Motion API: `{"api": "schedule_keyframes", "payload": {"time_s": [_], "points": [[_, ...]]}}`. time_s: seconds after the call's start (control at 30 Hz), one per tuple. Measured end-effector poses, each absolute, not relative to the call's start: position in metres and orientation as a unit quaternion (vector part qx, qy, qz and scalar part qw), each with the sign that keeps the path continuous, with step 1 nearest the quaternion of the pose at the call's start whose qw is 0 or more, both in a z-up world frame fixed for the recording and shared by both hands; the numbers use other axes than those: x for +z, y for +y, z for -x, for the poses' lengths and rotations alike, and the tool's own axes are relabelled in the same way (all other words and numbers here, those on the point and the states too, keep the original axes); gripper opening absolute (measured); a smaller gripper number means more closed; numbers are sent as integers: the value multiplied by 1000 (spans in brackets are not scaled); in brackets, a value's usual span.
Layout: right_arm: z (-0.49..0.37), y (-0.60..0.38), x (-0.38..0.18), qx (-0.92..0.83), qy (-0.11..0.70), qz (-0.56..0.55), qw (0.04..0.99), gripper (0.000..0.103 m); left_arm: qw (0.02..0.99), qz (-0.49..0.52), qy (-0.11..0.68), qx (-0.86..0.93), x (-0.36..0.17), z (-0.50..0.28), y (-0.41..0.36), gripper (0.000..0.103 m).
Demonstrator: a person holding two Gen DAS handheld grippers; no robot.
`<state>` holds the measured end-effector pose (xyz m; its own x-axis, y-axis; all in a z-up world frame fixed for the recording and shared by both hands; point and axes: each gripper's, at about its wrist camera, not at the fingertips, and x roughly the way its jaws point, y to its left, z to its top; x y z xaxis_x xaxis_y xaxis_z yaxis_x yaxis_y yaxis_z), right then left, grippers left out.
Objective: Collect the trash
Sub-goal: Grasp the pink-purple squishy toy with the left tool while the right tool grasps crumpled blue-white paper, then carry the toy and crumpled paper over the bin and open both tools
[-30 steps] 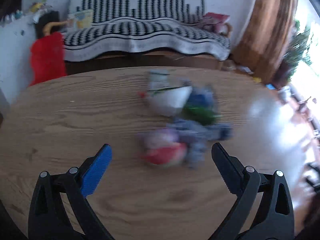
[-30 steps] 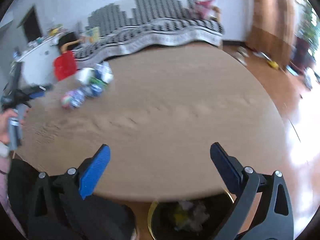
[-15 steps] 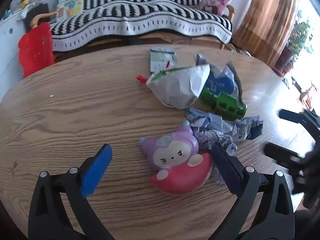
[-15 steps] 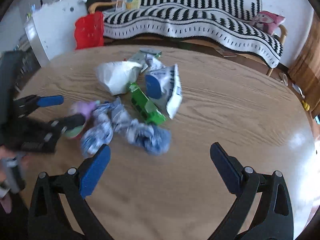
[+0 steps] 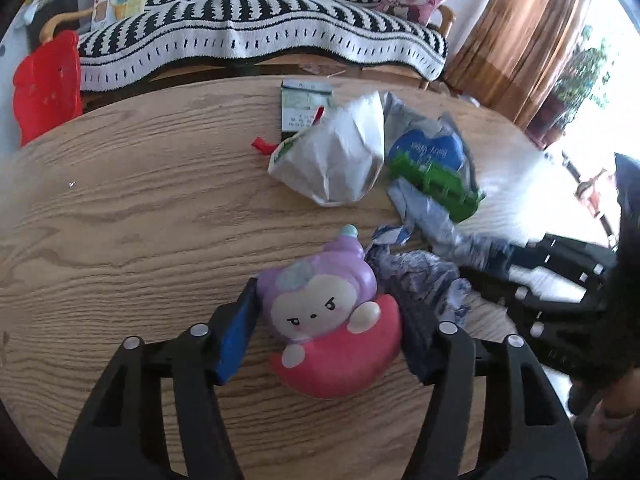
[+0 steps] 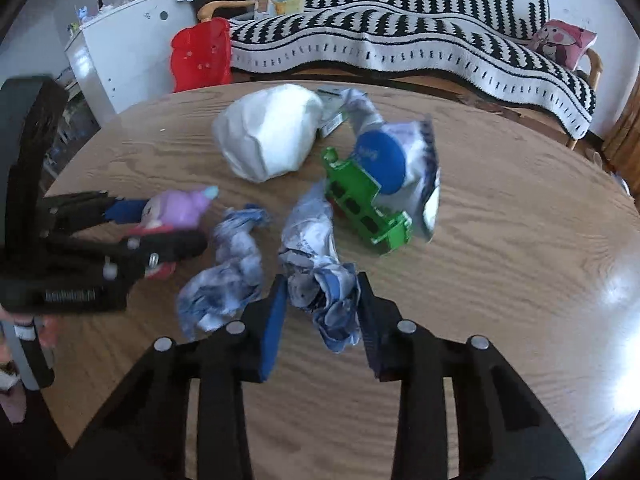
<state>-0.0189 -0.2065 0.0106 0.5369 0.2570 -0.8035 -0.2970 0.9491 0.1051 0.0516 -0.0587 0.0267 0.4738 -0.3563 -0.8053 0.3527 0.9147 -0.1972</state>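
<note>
On the round wooden table [image 5: 120, 208] lies a trash pile. My left gripper [image 5: 326, 300] has its jaws closing, and both pads press the sides of a pink and purple squishy toy [image 5: 332, 332]. In the right wrist view my right gripper [image 6: 322, 280] is closing too, its pads against a crumpled blue-white wrapper [image 6: 326, 300]. A second crumpled wrapper [image 6: 228, 276] lies just left of it. Beyond sit a white crumpled bag [image 6: 268, 136], a green plastic piece [image 6: 364, 204] and a blue baby-wipes pack [image 6: 400, 156]. The left gripper [image 6: 160, 224] with the toy [image 6: 176, 206] shows at left.
A small printed packet [image 5: 304, 104] lies at the table's far edge. Behind the table stand a sofa with a black-and-white striped throw [image 5: 260, 36], a red bag [image 5: 46, 84] and a white cabinet [image 6: 120, 48]. The right gripper's black body [image 5: 552, 292] crowds the left wrist view's right side.
My right gripper swung from the table's near edge over to the trash pile and closed around the crumpled wrapper. My left gripper dropped toward the toy and its jaws closed onto it.
</note>
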Motion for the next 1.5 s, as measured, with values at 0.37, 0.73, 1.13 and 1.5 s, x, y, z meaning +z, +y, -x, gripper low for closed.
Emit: {"api": "schedule_keyframes", "payload": {"time_s": [0.37, 0.73, 1.13, 1.5], "points": [[36, -221, 28, 134, 429, 20, 893, 34, 882, 28, 428, -197, 56, -36, -38, 58], [46, -224, 36, 140, 427, 12, 893, 34, 881, 39, 427, -200, 64, -30, -39, 58], [102, -267, 71, 109, 394, -21, 912, 34, 881, 33, 399, -252, 98, 25, -84, 58], [224, -364, 115, 8, 335, -60, 940, 34, 845, -35, 387, -367, 131, 115, -199, 58]]}}
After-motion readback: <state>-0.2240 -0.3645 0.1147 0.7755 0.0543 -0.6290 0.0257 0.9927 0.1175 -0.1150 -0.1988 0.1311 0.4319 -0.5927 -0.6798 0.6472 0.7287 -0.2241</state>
